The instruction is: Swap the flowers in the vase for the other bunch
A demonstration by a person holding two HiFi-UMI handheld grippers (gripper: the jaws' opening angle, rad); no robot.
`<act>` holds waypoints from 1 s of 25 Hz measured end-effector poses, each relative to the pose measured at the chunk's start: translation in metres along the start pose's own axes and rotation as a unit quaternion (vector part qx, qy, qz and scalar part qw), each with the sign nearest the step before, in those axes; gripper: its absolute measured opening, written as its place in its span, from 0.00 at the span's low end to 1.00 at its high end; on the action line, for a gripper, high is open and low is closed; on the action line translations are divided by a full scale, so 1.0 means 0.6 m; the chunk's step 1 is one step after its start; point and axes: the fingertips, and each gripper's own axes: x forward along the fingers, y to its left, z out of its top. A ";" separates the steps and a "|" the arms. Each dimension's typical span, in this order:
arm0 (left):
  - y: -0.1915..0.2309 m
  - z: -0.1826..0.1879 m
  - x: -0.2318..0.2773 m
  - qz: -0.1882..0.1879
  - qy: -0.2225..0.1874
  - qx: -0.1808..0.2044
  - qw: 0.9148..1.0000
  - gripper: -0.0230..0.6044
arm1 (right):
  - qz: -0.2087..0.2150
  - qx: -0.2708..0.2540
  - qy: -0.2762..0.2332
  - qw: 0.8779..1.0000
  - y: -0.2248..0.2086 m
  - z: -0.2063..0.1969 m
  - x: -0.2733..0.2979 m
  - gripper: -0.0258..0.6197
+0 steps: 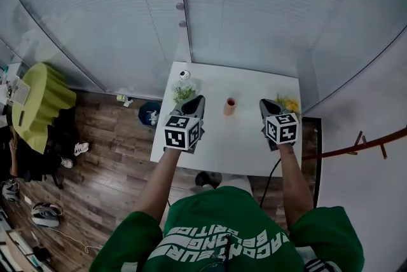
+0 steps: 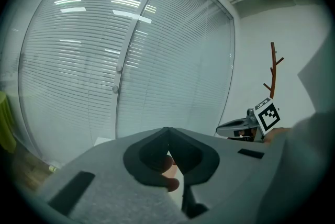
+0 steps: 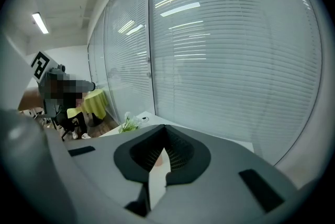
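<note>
A small pink vase (image 1: pixel 229 105) stands near the middle of the white table (image 1: pixel 222 150); I see no flowers in it. A green and white bunch (image 1: pixel 184 91) lies at the table's far left, just beyond my left gripper (image 1: pixel 200 99). A yellow bunch (image 1: pixel 289 103) lies at the far right, partly hidden by my right gripper (image 1: pixel 263 102). Both grippers hover on either side of the vase, jaws together and empty. The vase (image 2: pixel 170 168) shows through the left gripper's (image 2: pixel 167 131) jaw gap. The right gripper view, past its own gripper (image 3: pixel 166 129), shows the green bunch (image 3: pixel 128 123).
A small white round object (image 1: pixel 184 74) sits at the table's far left corner. Glass walls with blinds (image 1: pixel 254 4) close off the far side. A yellow-green round table (image 1: pixel 38 99) and shoes (image 1: pixel 46 213) are to the left, a wooden rack (image 1: pixel 359 145) to the right.
</note>
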 end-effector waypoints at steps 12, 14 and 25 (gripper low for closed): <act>0.013 0.016 -0.006 -0.004 -0.003 0.001 1.000 0.05 | -0.004 0.000 -0.006 1.000 0.004 0.035 -0.005 0.06; 0.014 0.018 -0.006 -0.008 -0.004 0.000 1.000 0.05 | -0.004 0.000 -0.006 1.000 0.002 0.039 -0.002 0.06; 0.088 -0.002 -0.050 0.031 -0.008 -0.022 0.999 0.05 | 0.028 -0.003 0.004 1.000 0.047 0.047 0.038 0.06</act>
